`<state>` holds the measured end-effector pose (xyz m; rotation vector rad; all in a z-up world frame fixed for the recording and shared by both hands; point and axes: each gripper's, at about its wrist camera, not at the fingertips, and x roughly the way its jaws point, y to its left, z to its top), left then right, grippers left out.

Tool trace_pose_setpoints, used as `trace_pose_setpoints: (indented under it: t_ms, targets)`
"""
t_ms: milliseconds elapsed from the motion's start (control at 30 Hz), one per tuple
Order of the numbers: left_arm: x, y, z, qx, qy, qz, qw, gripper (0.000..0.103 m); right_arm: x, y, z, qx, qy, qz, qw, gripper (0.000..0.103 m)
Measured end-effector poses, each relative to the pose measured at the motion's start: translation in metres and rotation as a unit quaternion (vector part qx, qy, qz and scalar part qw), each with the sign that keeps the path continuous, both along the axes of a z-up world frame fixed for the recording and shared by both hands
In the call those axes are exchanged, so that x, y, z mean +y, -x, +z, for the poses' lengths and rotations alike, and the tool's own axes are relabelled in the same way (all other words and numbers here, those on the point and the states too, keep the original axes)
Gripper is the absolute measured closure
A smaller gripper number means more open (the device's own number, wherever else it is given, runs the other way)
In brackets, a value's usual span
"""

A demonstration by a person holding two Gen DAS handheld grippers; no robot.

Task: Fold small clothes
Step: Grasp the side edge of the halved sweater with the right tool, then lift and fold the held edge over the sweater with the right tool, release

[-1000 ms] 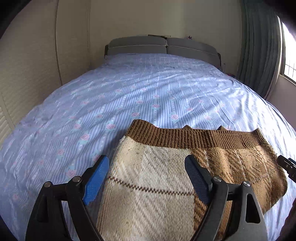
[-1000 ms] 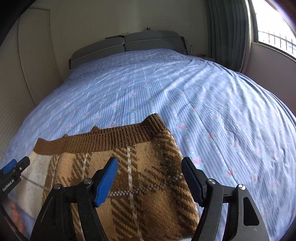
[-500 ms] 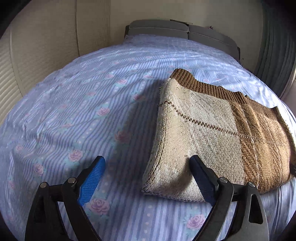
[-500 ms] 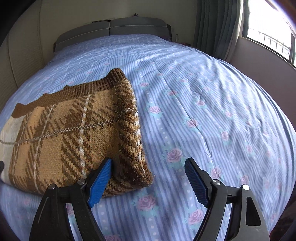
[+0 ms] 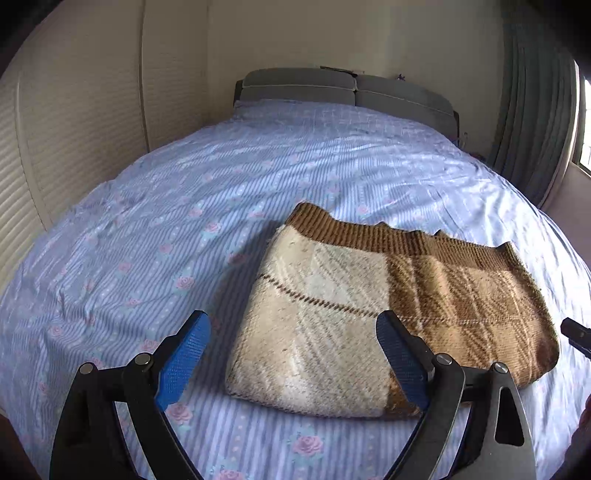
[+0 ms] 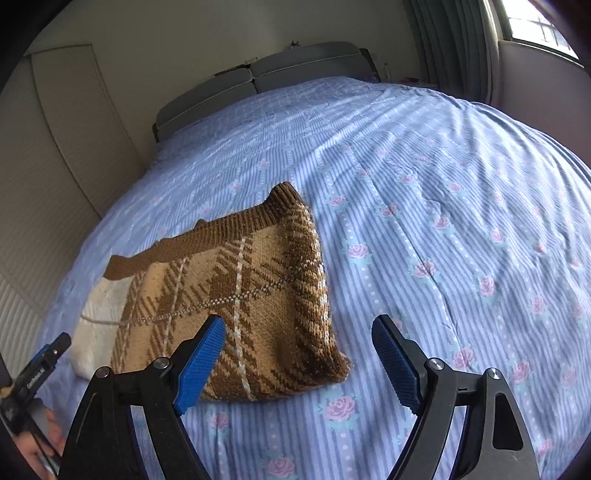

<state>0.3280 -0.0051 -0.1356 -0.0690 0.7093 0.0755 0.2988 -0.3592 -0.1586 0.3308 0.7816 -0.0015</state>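
Broadly, the bed [image 5: 258,192] in its blue rose-print sheet carries the folded brown-and-cream knit sweater [image 5: 369,314] near its front edge, while the left tongs [image 5: 293,363] and right tongs [image 6: 299,363] hang released just above it, grasping nothing.

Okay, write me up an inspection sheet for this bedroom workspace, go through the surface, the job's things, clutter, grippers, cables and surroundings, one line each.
Surface: bed with a blue striped, rose-print sheet, lightly wrinkled.
Job's things: one knitted brown-and-cream plaid sweater, folded into a flat rectangle, lying on the sheet, ribbed band on its far edge.
Clutter: nothing seen on the bed.
Grippers: left gripper open, its jaws have just been opening, hovering over the sweater's cream end, nothing gripped; right gripper open, its jaws have just been opening, over the brown corner, nothing gripped.
Cables: nothing seen.
Surroundings: grey headboard, louvred wardrobe doors, green curtain, window.
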Motion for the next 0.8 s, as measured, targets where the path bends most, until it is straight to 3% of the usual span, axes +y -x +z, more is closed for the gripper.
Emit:
trace_pose_setpoints:
  t_ms: [167,233,333,500,800]
  targets:
    - [-0.034,-0.020,0.005,0.020,0.018,-0.017,0.9995,0.011,-0.019,-0.037,-0.006,0.025,-0.058,0.038,0.997,0.022]
    - [-0.048,-0.022,0.003,0.023,0.013,-0.024,0.9994,0.011,-0.028,-0.048,-0.014,0.038,-0.080,0.047,0.995,0.033]
    - [-0.065,-0.024,0.000,0.025,-0.007,-0.037,0.9990,0.011,-0.038,-0.057,-0.026,0.051,-0.101,0.056,0.992,0.035]
    - [-0.074,-0.029,-0.003,0.032,-0.007,-0.036,0.9988,0.011,-0.042,-0.076,-0.051,0.080,-0.134,0.102,0.982,0.049]
    - [-0.086,-0.029,-0.008,0.033,-0.022,-0.039,0.9984,0.011,-0.043,-0.095,-0.077,0.081,-0.219,0.148,0.961,0.057]
